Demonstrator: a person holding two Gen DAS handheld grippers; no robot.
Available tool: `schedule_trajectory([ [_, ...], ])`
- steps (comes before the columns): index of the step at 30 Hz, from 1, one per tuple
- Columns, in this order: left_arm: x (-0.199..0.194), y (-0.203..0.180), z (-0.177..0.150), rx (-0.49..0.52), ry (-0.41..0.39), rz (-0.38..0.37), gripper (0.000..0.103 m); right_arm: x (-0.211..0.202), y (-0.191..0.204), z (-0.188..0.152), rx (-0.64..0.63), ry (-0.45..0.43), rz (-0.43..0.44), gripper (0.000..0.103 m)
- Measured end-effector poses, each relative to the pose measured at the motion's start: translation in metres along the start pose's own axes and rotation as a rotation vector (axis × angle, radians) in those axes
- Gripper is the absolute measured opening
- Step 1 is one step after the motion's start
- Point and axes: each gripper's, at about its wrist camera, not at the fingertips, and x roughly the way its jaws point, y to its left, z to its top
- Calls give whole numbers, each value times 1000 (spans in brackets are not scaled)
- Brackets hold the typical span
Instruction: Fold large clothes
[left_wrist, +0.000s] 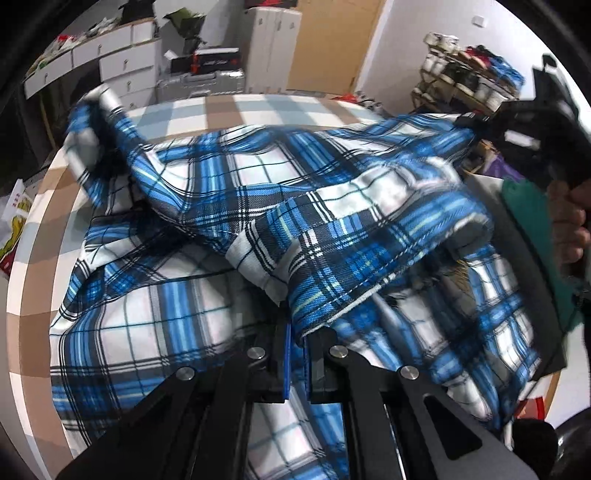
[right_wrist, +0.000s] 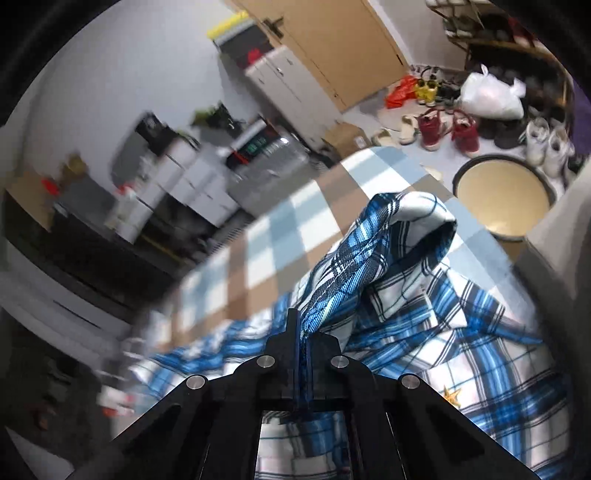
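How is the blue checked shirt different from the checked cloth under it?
The shirt has bright blue, black and white stripes; the cloth has pale blue, brown and white squares. The shirt is rumpled and lifted; the cloth lies flat. Both are checked.

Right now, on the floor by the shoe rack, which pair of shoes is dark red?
The high-top pair standing in front of the white plastic bag. The sneakers to their right are white, and the slippers to their left are pale beige.
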Motion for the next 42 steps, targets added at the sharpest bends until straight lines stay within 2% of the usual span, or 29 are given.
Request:
schedule_trajectory([
  [2,0,-10,-4,39,1,24,1,-7,-26,-9,60,-14,52,2],
  [3,2,-13,-6,52,8,28,1,-5,-42,-15,89,-6,47,2],
  [8,12,-15,-19,79,61,36,1,29,-92,-41,151,93,-77,2],
  [10,11,-14,-20,84,61,40,1,38,-95,-50,126,124,-123,3],
  [15,7,-4,-19,80,66,21,1,39,-58,-59,-140,177,-274,12],
  [17,0,-1,-20,76,60,7,1,31,-44,-58,-257,198,-374,24],
  [18,-4,1,-20,73,52,5,1,27,-39,-57,-293,194,-400,28],
  [21,-15,2,-21,70,33,8,1,5,-19,-51,-420,147,-469,28],
  [23,-19,4,-21,79,43,90,1,-3,2,-43,-474,106,-475,29],
  [24,-23,5,-21,80,37,92,1,-7,10,-39,-497,87,-479,35],
  [25,-29,7,-21,68,18,88,1,-7,19,-33,-522,68,-491,45],
  [27,-35,11,-19,45,-20,97,1,8,40,-20,-586,56,-511,57],
  [30,-33,13,-17,36,-39,119,1,44,58,1,-680,54,-607,57],
  [34,-18,19,-15,31,-1,153,1,81,38,23,-641,84,-627,57],
  [36,-15,23,-16,28,10,162,1,98,15,24,-585,139,-617,55],
  [37,-16,24,-17,24,14,163,1,111,-3,21,-551,195,-646,55],
  [39,-18,26,-16,19,18,157,1,119,-27,11,-502,271,-638,48],
  [42,-23,27,-13,14,1,154,1,108,-42,8,-444,294,-592,48],
])
